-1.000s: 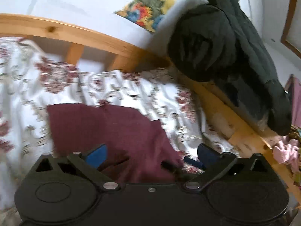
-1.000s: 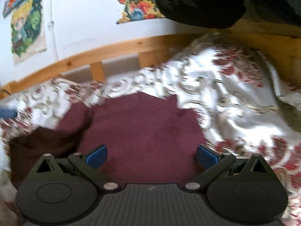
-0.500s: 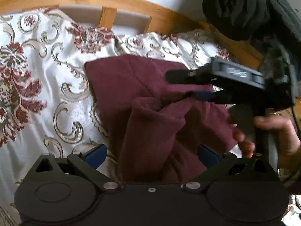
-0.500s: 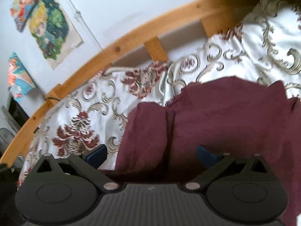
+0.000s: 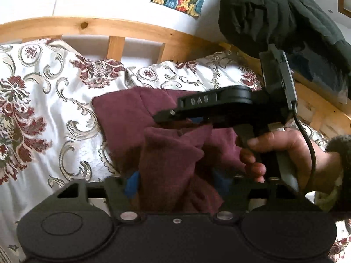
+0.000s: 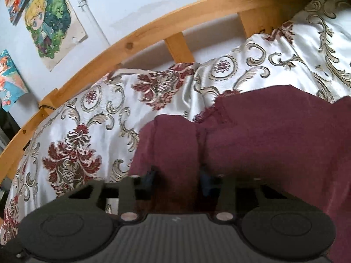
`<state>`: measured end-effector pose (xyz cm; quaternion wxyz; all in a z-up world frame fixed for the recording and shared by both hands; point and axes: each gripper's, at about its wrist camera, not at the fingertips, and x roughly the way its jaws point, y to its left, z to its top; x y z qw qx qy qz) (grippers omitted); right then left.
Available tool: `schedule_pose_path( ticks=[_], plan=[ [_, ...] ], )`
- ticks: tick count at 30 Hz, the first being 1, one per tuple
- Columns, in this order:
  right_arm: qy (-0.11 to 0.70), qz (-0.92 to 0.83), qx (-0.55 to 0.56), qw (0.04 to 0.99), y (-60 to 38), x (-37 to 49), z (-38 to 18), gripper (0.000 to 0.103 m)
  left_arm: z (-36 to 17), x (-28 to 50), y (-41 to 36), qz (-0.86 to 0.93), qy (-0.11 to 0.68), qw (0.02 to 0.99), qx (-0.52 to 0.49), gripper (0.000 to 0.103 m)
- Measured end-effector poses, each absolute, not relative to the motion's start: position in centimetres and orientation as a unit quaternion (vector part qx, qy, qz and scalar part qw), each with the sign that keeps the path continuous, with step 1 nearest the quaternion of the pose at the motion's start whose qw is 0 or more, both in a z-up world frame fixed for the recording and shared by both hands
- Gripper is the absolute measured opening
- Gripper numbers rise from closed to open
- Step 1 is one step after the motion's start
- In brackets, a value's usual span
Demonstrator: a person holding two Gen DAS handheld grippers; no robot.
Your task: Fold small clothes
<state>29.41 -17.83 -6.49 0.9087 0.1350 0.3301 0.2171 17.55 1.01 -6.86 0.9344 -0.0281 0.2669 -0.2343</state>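
Observation:
A maroon garment [image 5: 136,118] lies on the white floral bedspread [image 5: 43,100]. My left gripper [image 5: 175,182] is shut on a bunched fold of the garment that rises between its blue pads. My right gripper [image 6: 177,177] is shut on another fold of the same garment [image 6: 274,135]. In the left wrist view the right gripper [image 5: 179,120] reaches in from the right, held by a hand [image 5: 283,153], its tip on the cloth just above the left gripper.
A wooden bed rail [image 5: 114,28] runs along the far side of the bed against a white wall. A dark jacket [image 5: 285,19] hangs over the rail at the right. Posters [image 6: 52,19] hang on the wall.
Both grippers have closed from wide open onto folds of the maroon garment. The right gripper has come in close above the left one.

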Motion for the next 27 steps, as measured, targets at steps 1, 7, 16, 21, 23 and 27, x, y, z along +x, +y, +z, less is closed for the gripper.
schedule_pose_path(
  ticks=[1,7,16,21,23,27],
  plan=[
    [0.324,0.219,0.13,0.911,-17.9,29.3,-6.4,0.02,-6.8,17.5,1.0,-0.228,0.262,0.938,-0.02,0.046],
    [0.282,0.234,0.068,0.928,-17.5,28.1,-4.8,0.015,-6.2,16.6,0.5,-0.236,0.231,0.944,-0.002,0.028],
    [0.237,0.218,0.033,0.946,-20.6,27.2,-2.7,0.014,-5.6,15.8,-4.7,-0.283,0.202,0.937,0.015,0.021],
    [0.229,0.197,0.038,0.952,-23.6,27.0,-2.6,0.014,-5.6,16.5,-7.8,-0.303,0.197,0.932,0.008,0.019],
    [0.228,0.189,0.04,0.954,-24.9,26.8,-2.7,0.014,-5.8,16.8,-8.8,-0.311,0.2,0.929,0.0,0.019],
    [0.228,0.176,0.039,0.957,-26.8,26.6,-2.9,0.014,-6.2,17.0,-10.3,-0.323,0.203,0.924,-0.005,0.019]
  ],
)
